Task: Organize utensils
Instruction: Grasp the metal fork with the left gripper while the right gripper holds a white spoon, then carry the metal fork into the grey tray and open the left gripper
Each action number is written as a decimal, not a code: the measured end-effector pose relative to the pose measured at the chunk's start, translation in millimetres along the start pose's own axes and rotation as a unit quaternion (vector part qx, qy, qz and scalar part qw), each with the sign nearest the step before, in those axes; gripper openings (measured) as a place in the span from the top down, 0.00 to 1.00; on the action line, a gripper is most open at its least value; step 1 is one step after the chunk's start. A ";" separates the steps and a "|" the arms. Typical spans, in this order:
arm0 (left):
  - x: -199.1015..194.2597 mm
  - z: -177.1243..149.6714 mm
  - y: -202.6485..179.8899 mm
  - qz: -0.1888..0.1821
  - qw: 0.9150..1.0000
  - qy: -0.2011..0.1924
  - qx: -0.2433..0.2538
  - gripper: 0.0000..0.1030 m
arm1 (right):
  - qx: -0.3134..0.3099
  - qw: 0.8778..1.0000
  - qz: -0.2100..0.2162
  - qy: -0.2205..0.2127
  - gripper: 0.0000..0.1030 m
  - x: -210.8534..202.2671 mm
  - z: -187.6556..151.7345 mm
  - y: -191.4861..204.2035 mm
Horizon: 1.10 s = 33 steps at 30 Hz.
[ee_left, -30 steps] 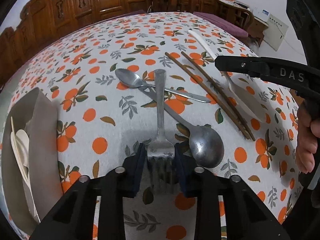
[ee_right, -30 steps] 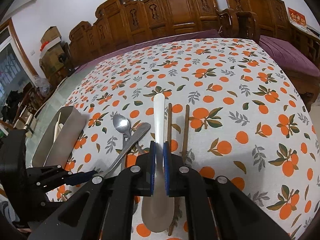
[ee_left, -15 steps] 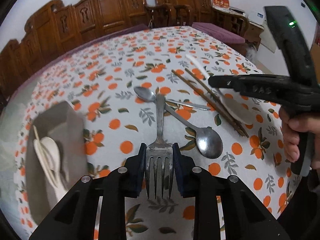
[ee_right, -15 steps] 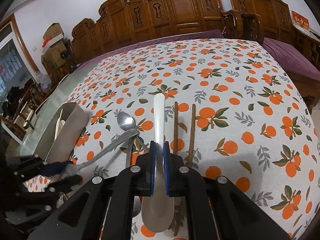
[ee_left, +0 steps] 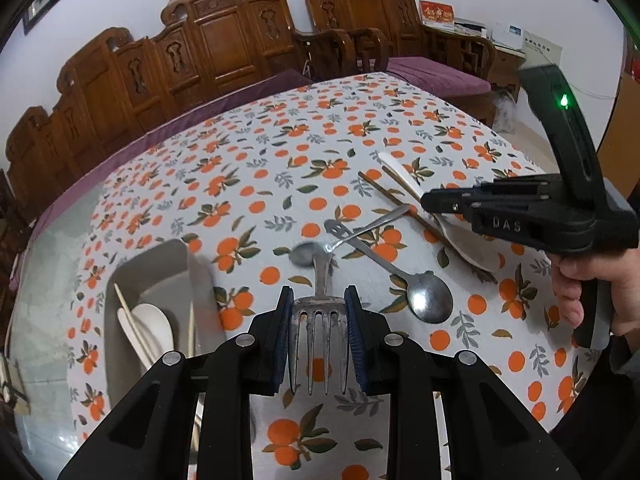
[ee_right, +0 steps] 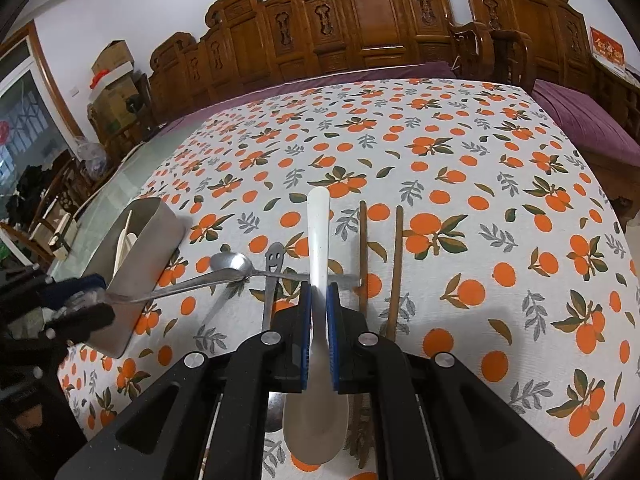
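My left gripper [ee_left: 318,340] is shut on a metal fork [ee_left: 318,332], held by its head above the table, handle pointing forward. The fork's handle shows in the right wrist view [ee_right: 192,282]. My right gripper [ee_right: 318,336] is shut on the handle of a white ceramic spoon [ee_right: 318,236], whose bowl [ee_right: 314,428] lies below the jaws. Two metal spoons [ee_left: 428,300] [ee_left: 306,254] and two brown chopsticks [ee_right: 362,256] lie on the orange-print tablecloth. A grey utensil tray [ee_left: 158,276] at the left holds a white spoon and pale chopsticks.
The right gripper [ee_left: 520,216] and the hand holding it fill the right side of the left wrist view. Carved wooden chairs [ee_right: 360,32] line the far table edge. The bare glass tabletop [ee_left: 48,280] shows left of the cloth.
My left gripper has lifted the fork off the table and drawn back toward the tray side. The right gripper stays shut on the white spoon and has risen slightly.
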<state>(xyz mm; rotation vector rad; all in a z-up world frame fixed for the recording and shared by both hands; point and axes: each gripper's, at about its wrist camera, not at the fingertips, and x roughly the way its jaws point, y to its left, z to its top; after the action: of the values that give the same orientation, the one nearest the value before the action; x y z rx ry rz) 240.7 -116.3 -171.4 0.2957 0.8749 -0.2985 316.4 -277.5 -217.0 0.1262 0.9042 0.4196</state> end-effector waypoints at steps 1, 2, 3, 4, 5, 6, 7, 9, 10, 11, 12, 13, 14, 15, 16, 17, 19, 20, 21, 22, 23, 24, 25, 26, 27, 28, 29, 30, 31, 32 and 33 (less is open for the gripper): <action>-1.3 1.2 0.2 0.001 1.000 -0.001 0.001 0.77 | -0.001 1.000 0.000 0.000 0.91 -0.4 -0.2 0.6; -3.1 3.2 1.2 0.001 1.000 -0.002 0.002 0.77 | -0.002 1.000 0.001 0.000 0.91 -0.9 -0.6 1.4; -4.7 5.1 2.4 0.001 1.000 -0.002 0.001 0.77 | -0.003 1.000 0.001 0.000 0.91 -1.1 -0.8 2.1; -5.4 6.4 3.7 0.001 1.000 -0.003 0.001 0.77 | -0.003 1.000 0.002 -0.001 0.91 -1.4 -1.3 2.9; -6.8 8.3 5.0 0.003 1.000 -0.004 0.002 0.77 | -0.004 1.000 0.003 0.000 0.91 -1.6 -1.6 3.6; -8.1 9.5 5.8 0.004 1.000 -0.005 0.002 0.77 | -0.005 1.000 0.003 0.000 0.91 -1.8 -1.8 4.4; -10.3 12.1 7.7 0.006 1.000 -0.007 0.001 0.77 | -0.007 1.000 0.003 0.000 0.91 -2.3 -2.0 5.5; -13.6 16.0 10.7 0.007 1.000 -0.010 -0.001 0.77 | -0.010 1.000 0.005 -0.002 0.91 -4.6 -2.5 8.0; -16.8 18.5 13.3 0.007 1.000 -0.012 -0.003 0.77 | -0.012 1.000 0.006 -0.003 0.91 -5.7 -2.7 9.3; -19.0 19.5 14.7 0.008 1.000 -0.015 -0.005 0.77 | -0.015 1.000 0.008 -0.004 0.91 -7.2 -3.0 11.3; -21.6 21.0 16.9 0.008 1.000 -0.017 -0.007 0.77 | -0.017 1.000 0.009 -0.005 0.91 -8.1 -2.9 12.8; -23.0 21.5 18.5 0.008 1.000 -0.018 -0.008 0.77 | -0.019 1.000 0.011 -0.006 0.91 -9.2 -3.1 14.3; -25.0 22.6 20.5 0.009 1.000 -0.020 -0.010 0.77 | -0.020 1.000 0.012 -0.006 0.91 -10.0 -3.2 15.8; -26.5 24.0 22.5 0.010 1.000 -0.021 -0.011 0.77 | -0.021 1.000 0.012 -0.006 0.91 -10.3 -3.3 17.1; -28.1 25.2 24.3 0.011 1.000 -0.022 -0.011 0.77 | -0.022 1.000 0.013 -0.006 0.91 -10.4 -3.5 18.3; -29.3 26.1 25.4 0.012 1.000 -0.023 -0.011 0.77 | -0.023 1.000 0.013 -0.005 0.91 -9.9 -3.9 19.6; -33.9 27.8 29.2 0.014 0.999 -0.027 -0.013 0.77 | -0.026 1.000 0.014 -0.004 0.91 -9.4 -4.4 21.8; -36.3 28.6 31.6 0.015 0.999 -0.029 -0.014 0.77 | -0.028 0.999 0.015 -0.004 0.91 -9.9 -4.7 23.7; -38.5 29.2 33.9 0.015 0.999 -0.031 -0.016 0.77 | -0.030 0.999 0.016 -0.004 0.91 -10.4 -4.8 25.8; -41.4 29.9 37.7 0.017 0.999 -0.033 -0.019 0.77 | -0.031 0.999 0.019 -0.005 0.91 -11.3 -5.2 27.8; -43.4 29.8 40.6 0.020 0.999 -0.034 -0.020 0.77 | -0.033 0.999 0.022 -0.005 0.91 -12.3 -5.8 30.0; -44.5 30.1 42.5 0.021 0.999 -0.035 -0.022 0.77 | -0.034 0.999 0.024 -0.006 0.91 -13.0 -6.3 32.1; -46.2 30.6 46.0 0.023 0.999 -0.036 -0.024 0.77 | -0.035 0.999 0.027 -0.006 0.91 -13.8 -6.5 34.5; -47.7 31.2 48.4 0.024 0.999 -0.037 -0.025 0.77 | -0.036 0.999 0.029 -0.006 0.91 -14.7 -6.9 36.3; -49.6 31.9 52.4 0.026 0.998 -0.039 -0.029 0.77 | -0.037 0.999 0.033 -0.007 0.91 -16.0 -7.4 39.3; -51.0 32.7 55.1 0.028 0.998 -0.040 -0.030 0.77 | -0.039 0.999 0.034 -0.007 0.91 -17.0 -7.7 42.1; -53.1 33.3 58.4 0.030 0.998 -0.042 -0.032 0.77 | -0.042 0.998 0.037 -0.008 0.91 -18.1 -8.2 45.8; -56.2 34.6 62.2 0.032 0.998 -0.045 -0.035 0.77 | -0.044 0.998 0.039 -0.008 0.91 -18.9 -8.3 48.7; -58.7 35.8 65.1 0.033 0.998 -0.048 -0.037 0.77 | -0.047 0.998 0.042 -0.009 0.91 -20.2 -8.3 52.6; -63.0 37.3 69.8 0.036 0.997 -0.053 -0.040 0.77 | -0.050 0.998 0.047 -0.010 0.91 -21.5 -8.4 57.5; -66.6 38.4 74.2 0.038 0.997 -0.057 -0.043 0.77 | -0.053 0.997 0.049 -0.010 0.91 -22.3 -8.5 60.9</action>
<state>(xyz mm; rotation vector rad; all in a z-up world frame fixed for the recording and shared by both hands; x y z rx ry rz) 255.1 -53.6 -86.1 0.2299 0.7605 -0.2048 279.4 -231.6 -188.7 0.0773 0.8557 0.5565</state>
